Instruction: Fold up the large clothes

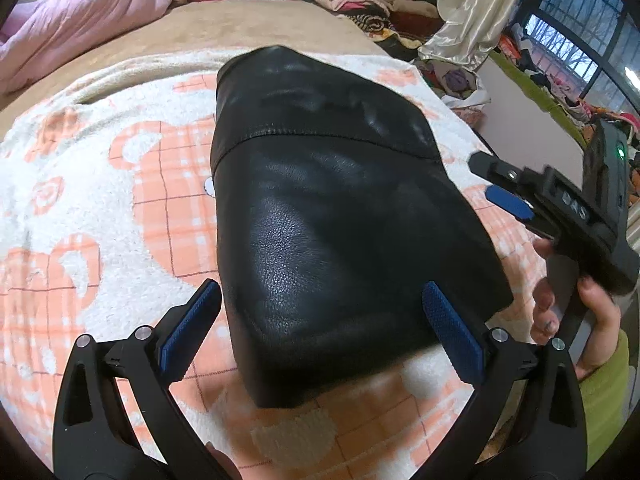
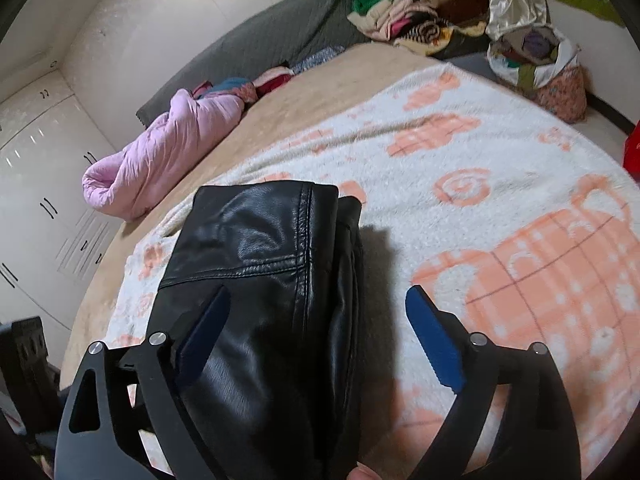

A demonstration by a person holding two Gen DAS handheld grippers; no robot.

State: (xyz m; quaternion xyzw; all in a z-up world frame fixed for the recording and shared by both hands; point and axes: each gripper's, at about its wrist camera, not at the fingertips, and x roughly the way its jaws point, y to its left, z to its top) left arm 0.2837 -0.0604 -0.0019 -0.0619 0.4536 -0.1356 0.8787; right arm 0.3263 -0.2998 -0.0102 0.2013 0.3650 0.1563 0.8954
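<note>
Black leather garment [image 1: 320, 208], folded into a compact bundle, lies on the white-and-orange patterned blanket [image 1: 100, 208] spread over the bed.

Left gripper [image 1: 320, 320]: jaws spread wide, blue pads either side of the bundle's near end. Right pad overlaps the leather in the left wrist view; whether it touches cannot be told. Left pad sits just beside the edge, apart from it. Nothing clamped.

Right gripper [image 2: 320, 320]: jaws also wide. Left pad lies over the garment [image 2: 264, 280], right pad is over bare blanket [image 2: 500, 200]; contact not determinable. Nothing gripped. In the left wrist view this tool [image 1: 516, 200] sits beside the bundle's right edge.

Pink quilt [image 2: 168, 152] rolled up at the far side of the bed; pile of folded clothes [image 2: 400, 16] beyond.
</note>
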